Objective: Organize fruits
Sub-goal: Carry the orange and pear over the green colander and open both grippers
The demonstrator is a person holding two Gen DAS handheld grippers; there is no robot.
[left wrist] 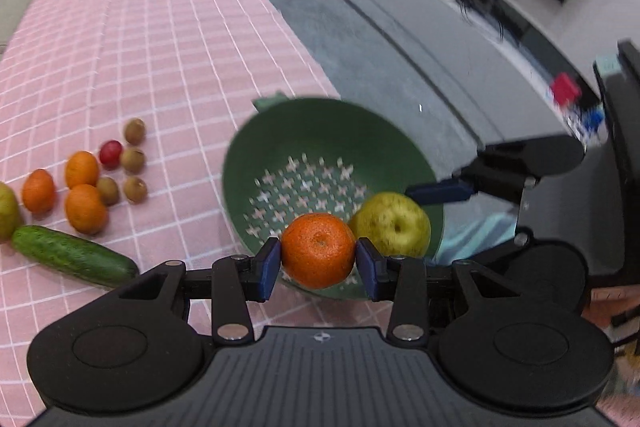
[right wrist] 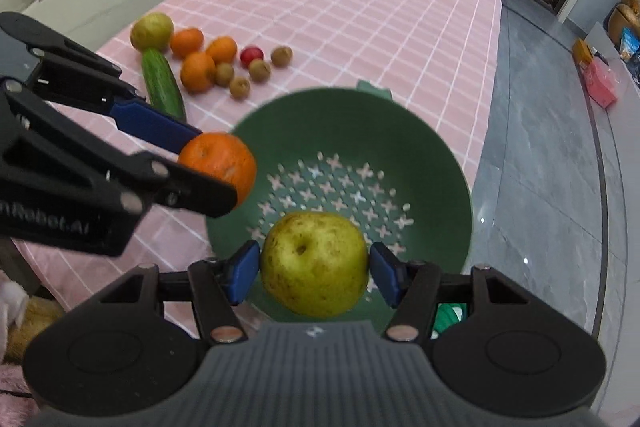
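The left gripper (left wrist: 318, 262) is clamped on an orange (left wrist: 318, 250), and the right gripper (right wrist: 314, 269) is clamped on a yellow-green apple (right wrist: 314, 263); both are held above the green colander (right wrist: 420, 131) on the pink checked tablecloth (right wrist: 360, 7). In the right wrist view, the remaining fruit (right wrist: 208, 63) and a cucumber (right wrist: 162, 83) lie at about ten o'clock from the colander.

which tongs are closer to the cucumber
Left. The left tongs, holding an orange, sit just beside the cucumber; the right tongs, holding a pear, are farther, over the colander.
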